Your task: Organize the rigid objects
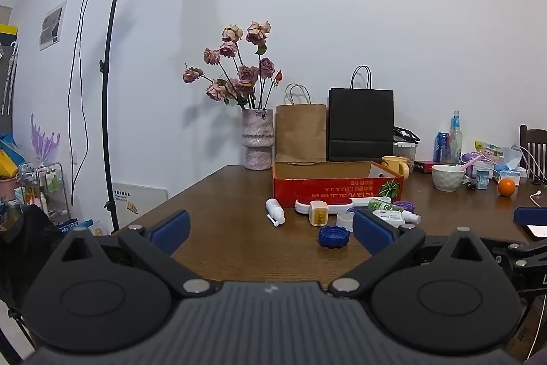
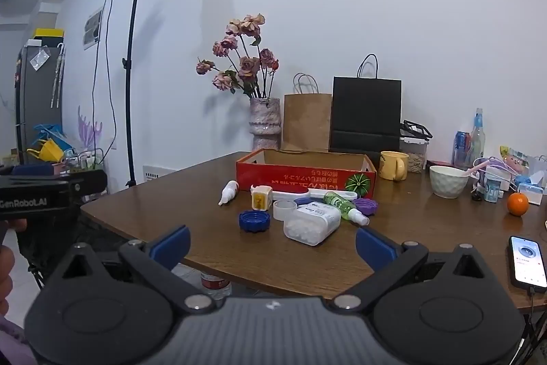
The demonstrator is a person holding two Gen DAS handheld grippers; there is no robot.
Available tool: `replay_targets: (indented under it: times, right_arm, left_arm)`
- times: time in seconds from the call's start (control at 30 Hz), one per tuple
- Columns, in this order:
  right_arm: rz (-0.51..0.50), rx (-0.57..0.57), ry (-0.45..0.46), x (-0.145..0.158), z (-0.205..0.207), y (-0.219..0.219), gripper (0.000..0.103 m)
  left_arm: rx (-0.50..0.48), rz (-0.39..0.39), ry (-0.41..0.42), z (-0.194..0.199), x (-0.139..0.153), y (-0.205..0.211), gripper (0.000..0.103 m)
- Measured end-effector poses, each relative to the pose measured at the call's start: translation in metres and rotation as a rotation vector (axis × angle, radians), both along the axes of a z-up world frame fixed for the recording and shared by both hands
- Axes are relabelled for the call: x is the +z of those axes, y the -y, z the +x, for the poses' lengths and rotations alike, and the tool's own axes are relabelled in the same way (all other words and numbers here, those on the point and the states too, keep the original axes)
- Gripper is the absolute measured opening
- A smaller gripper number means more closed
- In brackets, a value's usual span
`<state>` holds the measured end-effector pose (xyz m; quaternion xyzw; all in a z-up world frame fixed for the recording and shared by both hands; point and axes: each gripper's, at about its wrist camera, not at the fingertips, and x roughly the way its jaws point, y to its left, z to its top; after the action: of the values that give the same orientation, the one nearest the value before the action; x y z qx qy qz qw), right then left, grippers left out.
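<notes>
Both tools stand spread as wide as they go with nothing between their blue pads: the left tool (image 1: 271, 226) hangs over the near edge of the wooden tabletop (image 1: 222, 214), and the right tool (image 2: 271, 245) does the same further along that edge, neither touching any object. Taking the red cardboard box (image 2: 304, 182) as the landmark, it sits open-topped towards the back of the tabletop, with its printed side facing the cameras. Just in front of that side lies a scatter of small rigid things: a white spray bottle (image 2: 228, 192) on its side near the box's left corner, a small white and yellow block (image 2: 261, 198) beside it, a long white and red flat item (image 1: 323, 205) lying against the box front, a white round cap (image 2: 284, 209), a green spray bottle (image 2: 343, 207) on its side, a purple ridged lid (image 2: 365, 206) near the box's right corner, a clear container of white pellets (image 2: 312, 224) nearer the cameras, and a blue ridged lid (image 2: 254, 221) nearest the left of the group. Behind the box stand a vase of dried roses (image 2: 265, 125), a brown paper bag (image 2: 307, 122) and a black paper bag (image 2: 365, 115). Right of the box are a yellow mug (image 2: 393, 165), a white bowl (image 2: 448, 180) and an orange (image 2: 517, 203). A phone (image 2: 527, 264) lies at the near right edge.
</notes>
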<state>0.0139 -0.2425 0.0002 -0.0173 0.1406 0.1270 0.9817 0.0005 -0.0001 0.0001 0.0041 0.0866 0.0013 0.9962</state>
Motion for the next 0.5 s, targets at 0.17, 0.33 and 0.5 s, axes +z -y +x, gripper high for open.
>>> replay_targets:
  times: [0.17,0.33,0.5]
  right_arm:
    - [0.024,0.001,-0.019,-0.0003,0.0033,0.0048,0.103]
    - [0.004,0.008,-0.016,-0.0016,0.0008,-0.0005,0.103]
    - [-0.005,0.007,-0.022,-0.0052,0.0016,-0.0043,0.103]
  left_arm:
    - [-0.016,0.001,0.000,0.0020,0.0017,-0.0002,0.103]
    - [-0.017,0.015,0.021,-0.0022,0.0001,0.0036,0.103]
    - [-0.017,0.010,0.021,0.0005,-0.0021,0.0017,0.103]
